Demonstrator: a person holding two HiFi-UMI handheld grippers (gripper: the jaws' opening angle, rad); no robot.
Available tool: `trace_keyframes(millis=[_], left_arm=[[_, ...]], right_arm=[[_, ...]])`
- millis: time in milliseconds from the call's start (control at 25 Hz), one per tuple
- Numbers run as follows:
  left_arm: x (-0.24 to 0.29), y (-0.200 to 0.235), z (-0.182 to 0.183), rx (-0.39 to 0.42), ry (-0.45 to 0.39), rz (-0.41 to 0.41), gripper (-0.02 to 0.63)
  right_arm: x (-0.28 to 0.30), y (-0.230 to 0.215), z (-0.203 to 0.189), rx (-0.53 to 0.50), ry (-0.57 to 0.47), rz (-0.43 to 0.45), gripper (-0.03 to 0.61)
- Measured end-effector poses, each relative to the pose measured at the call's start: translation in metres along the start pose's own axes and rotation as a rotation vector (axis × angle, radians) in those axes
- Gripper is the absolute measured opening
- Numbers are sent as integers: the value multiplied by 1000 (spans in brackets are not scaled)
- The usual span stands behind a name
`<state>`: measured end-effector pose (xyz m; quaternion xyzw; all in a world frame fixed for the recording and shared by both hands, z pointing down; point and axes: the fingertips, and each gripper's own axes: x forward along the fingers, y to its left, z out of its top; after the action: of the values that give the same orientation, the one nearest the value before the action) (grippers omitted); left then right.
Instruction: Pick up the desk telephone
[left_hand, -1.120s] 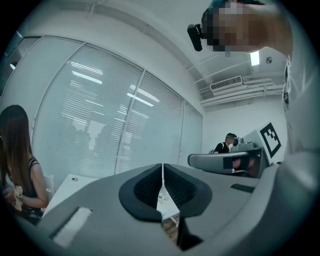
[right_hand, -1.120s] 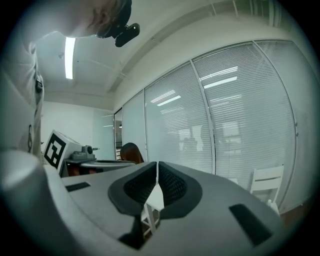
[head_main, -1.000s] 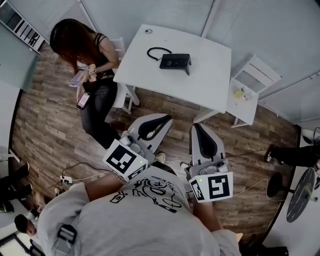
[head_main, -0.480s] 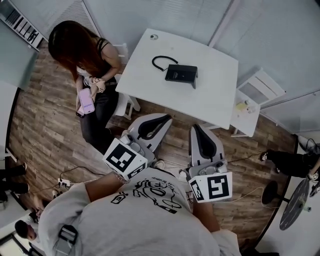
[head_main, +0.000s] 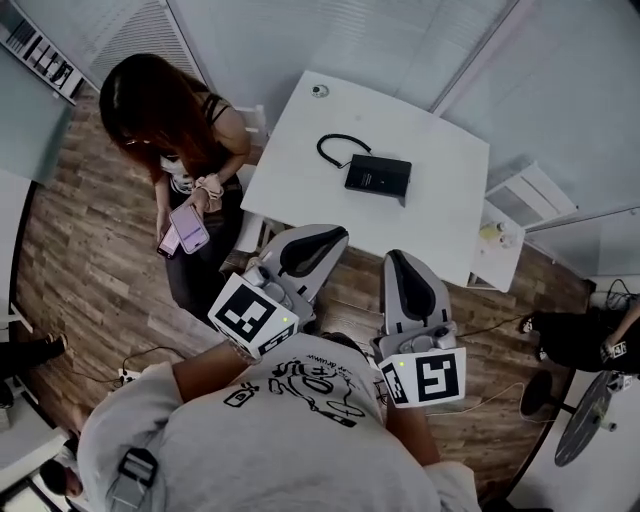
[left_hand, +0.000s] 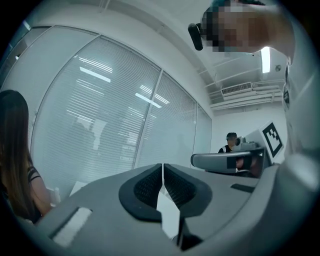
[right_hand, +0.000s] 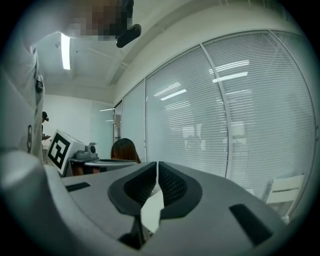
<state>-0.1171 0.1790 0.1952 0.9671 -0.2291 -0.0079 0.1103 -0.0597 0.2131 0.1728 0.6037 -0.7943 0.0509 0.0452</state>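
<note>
A black desk telephone (head_main: 378, 176) lies on the white table (head_main: 300, 170), its curled black cord (head_main: 334, 146) looping to its left. My left gripper (head_main: 318, 240) is held level short of the table's near edge, jaws together and empty. My right gripper (head_main: 402, 268) sits beside it, also shut with nothing held. In the left gripper view the left gripper (left_hand: 162, 170) shows only a thin slit between its pads. The right gripper view shows the right gripper (right_hand: 158, 170) likewise closed. The phone is hidden in both gripper views.
A person with long hair (head_main: 175, 130) stands left of the table holding a phone (head_main: 188, 228). A white chair (head_main: 530, 195) and a small side stand with items (head_main: 498, 240) are to the table's right. Glass walls with blinds enclose the far side. A fan (head_main: 585, 415) stands at lower right.
The table and telephone have drawn closer and lower in the head view as both grippers moved toward them. The person at left has lowered a phone into view.
</note>
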Motion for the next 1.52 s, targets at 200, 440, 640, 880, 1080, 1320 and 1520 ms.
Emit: trace_keyframes(millis=[200,440,640,880,1080,1320,1520], left_arm=[[14,20,-4,-20,21,-21,12],[43,35,-7,-29,47,-35,12],[79,50,-2,-21,42,-25,12],[142,64,3,-14,46,-5,12],[195,80,8,-14,45,20,12],[240,89,8,-14,52,59,12],[259,94,11,-19,49,92,12]], right_arm=[[20,-9,-4,20,13,-26,12],[42,-35,-7,37,18,-38,12],[64,-67,-5,43,15,-30,12],[91,-129,-1,44,14,-9,12],[118,-178,2,45,18,21,12],[138,-224,3,50,16,59,12],[149,-244,6,49,19,93,12]])
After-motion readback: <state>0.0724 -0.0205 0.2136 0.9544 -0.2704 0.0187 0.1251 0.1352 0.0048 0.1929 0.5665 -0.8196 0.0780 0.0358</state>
